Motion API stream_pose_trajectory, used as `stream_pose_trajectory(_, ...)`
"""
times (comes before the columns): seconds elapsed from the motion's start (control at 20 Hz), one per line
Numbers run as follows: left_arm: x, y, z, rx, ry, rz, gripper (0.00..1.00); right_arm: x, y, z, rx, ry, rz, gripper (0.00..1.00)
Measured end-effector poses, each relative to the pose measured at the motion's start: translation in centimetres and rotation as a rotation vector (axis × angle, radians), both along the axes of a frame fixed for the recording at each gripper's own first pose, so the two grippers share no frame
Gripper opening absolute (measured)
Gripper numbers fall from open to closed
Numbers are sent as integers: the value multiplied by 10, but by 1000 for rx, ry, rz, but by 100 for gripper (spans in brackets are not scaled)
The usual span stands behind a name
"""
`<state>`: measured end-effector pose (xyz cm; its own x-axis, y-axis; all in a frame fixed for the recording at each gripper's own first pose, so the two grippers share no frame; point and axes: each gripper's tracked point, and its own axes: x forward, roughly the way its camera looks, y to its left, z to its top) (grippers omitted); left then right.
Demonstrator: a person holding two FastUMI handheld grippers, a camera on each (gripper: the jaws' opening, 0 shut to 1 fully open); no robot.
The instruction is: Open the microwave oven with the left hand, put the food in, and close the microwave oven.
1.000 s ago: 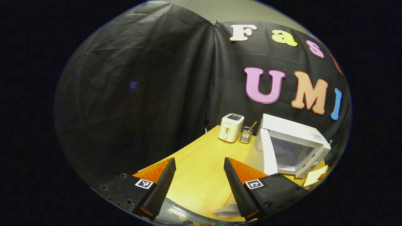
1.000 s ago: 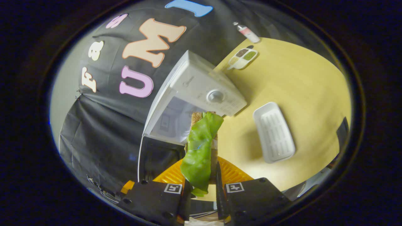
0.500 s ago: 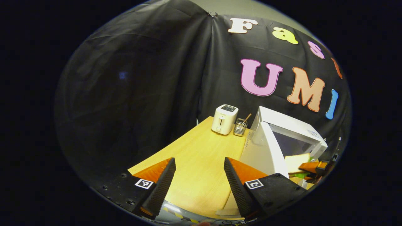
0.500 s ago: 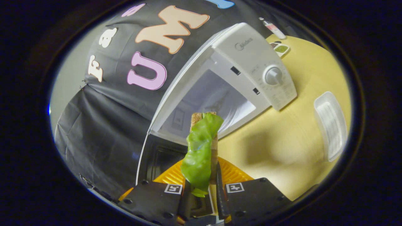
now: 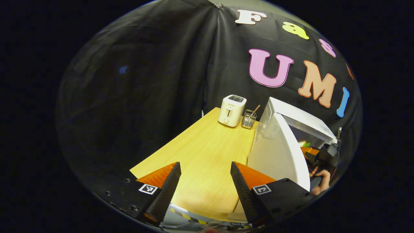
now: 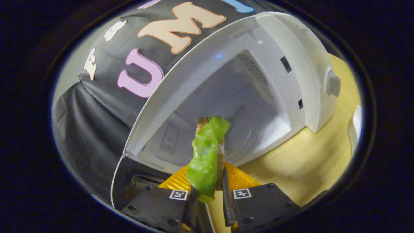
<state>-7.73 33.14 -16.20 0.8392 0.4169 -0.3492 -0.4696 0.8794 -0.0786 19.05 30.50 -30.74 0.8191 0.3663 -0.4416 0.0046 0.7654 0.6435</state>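
right gripper (image 6: 208,194) clamped on sandwich (image 6: 207,152), now nearer, at microwave (image 6: 258,81) mouth, not yet inside | door (image 5: 279,152) open at tabletop's right edge | left gripper (image 5: 205,187) open, empty | next: set down, close

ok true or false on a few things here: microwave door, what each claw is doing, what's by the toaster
1. The microwave door is shut. False: it stands open.
2. The right claw grips a sandwich with a green leaf. True.
3. The left claw holds the door handle. False: it is open over the table, holding nothing.
4. A wire holder stands beside the toaster. True.
5. The sandwich lies flat on the turntable. False: it is held at the cavity's mouth.
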Motion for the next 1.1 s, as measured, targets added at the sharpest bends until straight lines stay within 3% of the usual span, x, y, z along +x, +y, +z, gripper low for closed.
stream_pose_trajectory(0.25, 1, 2, -9, -13, 31, 1, 91, 28, 8, -5, 16, -27, -69, 36)
stream_pose_trajectory(0.35, 0, 1, -14, -25, 46, 4, 91, 36, 10, -9, -26, -42, -92, 36)
stream_pose_trajectory(0.4, 0, 2, -13, -19, 45, 6, 91, 39, 8, -11, -34, -44, -107, 28)
stream_pose_trajectory(0.45, 1, 2, -13, -14, 45, 6, 91, 44, 6, -13, -48, -47, -121, 29)
stream_pose_trajectory(0.5, 1, 2, -12, -11, 48, 5, 91, 49, 2, -17, -77, -54, -141, 36)
stream_pose_trajectory(0.55, 2, 2, -13, -9, 49, 2, 91, 56, -5, -19, -115, -68, -162, 29)
stream_pose_trajectory(0.6, 2, 2, -12, -3, 49, 1, 91, 59, -7, -18, -135, -89, -168, 45)
stream_pose_trajectory(0.65, 2, 1, -12, 2, 48, 1, 91, 63, -8, -18, -163, -106, -163, 38)
stream_pose_trajectory(0.7, 2, 0, -12, 3, 50, 0, 91, 63, -8, -16, -197, -126, -152, 38)
stream_pose_trajectory(0.75, 2, 0, -14, -1, 52, -2, 91, 66, -11, -16, -256, -138, -144, 45)
stream_pose_trajectory(0.85, 1, -4, -18, -15, 61, -7, 91, 69, -17, -15, -331, -168, -132, 47)
stream_pose_trajectory(0.95, 0, -7, -21, -22, 67, -8, 91, 75, -40, -23, -459, -165, -159, 59)
stream_pose_trajectory(1.05, 0, -8, -21, -25, 65, -10, 91, 71, -47, -26, -473, -168, -132, 66)
stream_pose_trajectory(1.1, -1, -8, -21, -23, 66, -9, 91, 71, -50, -21, -483, -190, -135, 80)
